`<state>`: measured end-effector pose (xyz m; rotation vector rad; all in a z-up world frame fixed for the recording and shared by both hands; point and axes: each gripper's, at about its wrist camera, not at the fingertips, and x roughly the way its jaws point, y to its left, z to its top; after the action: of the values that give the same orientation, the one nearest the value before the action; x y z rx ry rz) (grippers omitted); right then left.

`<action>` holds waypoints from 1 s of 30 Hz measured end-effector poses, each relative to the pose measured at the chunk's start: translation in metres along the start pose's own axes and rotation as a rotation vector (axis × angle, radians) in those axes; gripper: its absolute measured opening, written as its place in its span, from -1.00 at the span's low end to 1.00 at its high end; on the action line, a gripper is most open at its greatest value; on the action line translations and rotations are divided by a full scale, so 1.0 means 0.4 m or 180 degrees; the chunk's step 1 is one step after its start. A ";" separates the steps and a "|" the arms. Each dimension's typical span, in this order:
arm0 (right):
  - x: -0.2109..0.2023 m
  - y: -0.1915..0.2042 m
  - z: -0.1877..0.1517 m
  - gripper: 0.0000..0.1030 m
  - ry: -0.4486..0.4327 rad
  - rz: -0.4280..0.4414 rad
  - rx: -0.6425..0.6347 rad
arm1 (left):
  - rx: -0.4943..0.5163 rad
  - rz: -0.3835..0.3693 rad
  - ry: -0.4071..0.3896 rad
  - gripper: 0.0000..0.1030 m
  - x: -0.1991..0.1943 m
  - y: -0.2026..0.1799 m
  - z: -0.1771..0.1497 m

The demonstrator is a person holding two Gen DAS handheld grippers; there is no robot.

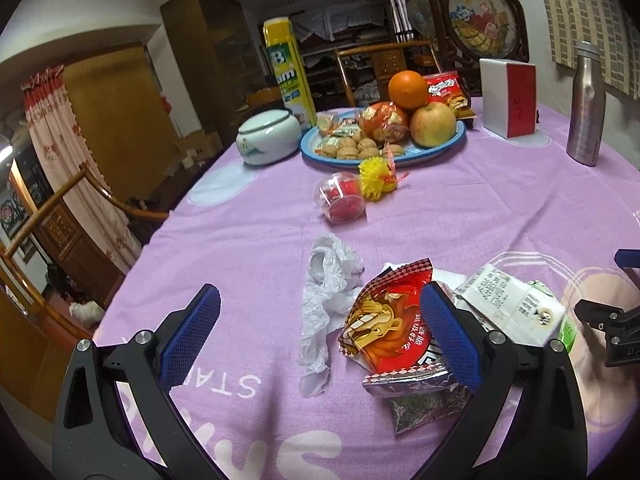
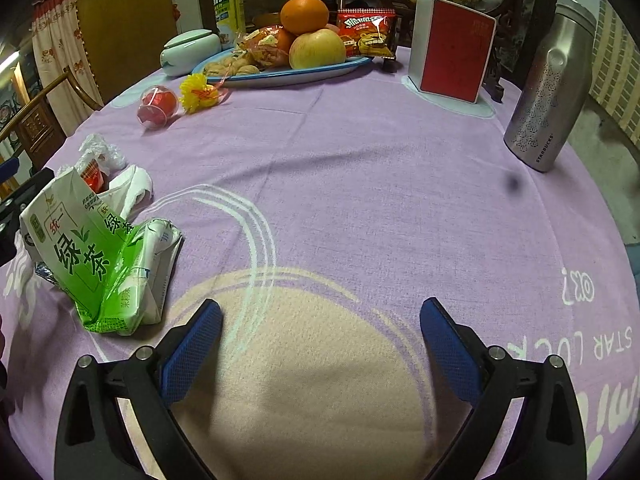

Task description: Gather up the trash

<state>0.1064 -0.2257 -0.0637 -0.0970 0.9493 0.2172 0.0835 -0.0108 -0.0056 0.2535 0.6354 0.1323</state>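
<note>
A heap of trash lies on the purple tablecloth. In the left wrist view it holds a crumpled white plastic bag [image 1: 326, 304], a torn red snack wrapper [image 1: 390, 320] and a crushed green tea carton [image 1: 516, 304]. My left gripper [image 1: 320, 336] hangs open over the bag and wrapper, its right finger in front of the wrapper. In the right wrist view the carton [image 2: 96, 264] lies left of my right gripper [image 2: 320, 344], which is open over bare cloth with nothing between its fingers. A white tissue [image 2: 134, 188] sits behind the carton.
A blue plate [image 1: 436, 148] of fruit, walnuts and snacks stands at the back. Before it lie a clear capsule with red contents [image 1: 342, 198] and a yellow spiky ball [image 1: 376, 174]. A steel bottle [image 2: 552, 84], a red-and-white box [image 2: 452, 50] and a white jar [image 1: 268, 136] stand around.
</note>
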 end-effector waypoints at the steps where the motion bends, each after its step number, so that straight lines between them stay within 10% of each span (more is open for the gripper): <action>1: 0.000 0.001 0.000 0.93 0.0000 0.0000 0.0001 | 0.0016 0.0009 -0.0025 0.87 -0.005 -0.002 0.000; 17: 0.003 0.000 0.002 0.93 0.0002 -0.0013 0.0003 | -0.0032 -0.0105 -0.0223 0.87 -0.071 0.001 -0.009; 30: 0.003 0.000 0.002 0.93 0.0000 -0.0016 0.0004 | -0.0167 -0.0635 -0.0171 0.87 -0.085 0.013 -0.012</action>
<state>0.1077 -0.2252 -0.0642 -0.0982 0.9492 0.2118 0.0532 -0.0116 0.0115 0.1417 0.5995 -0.0495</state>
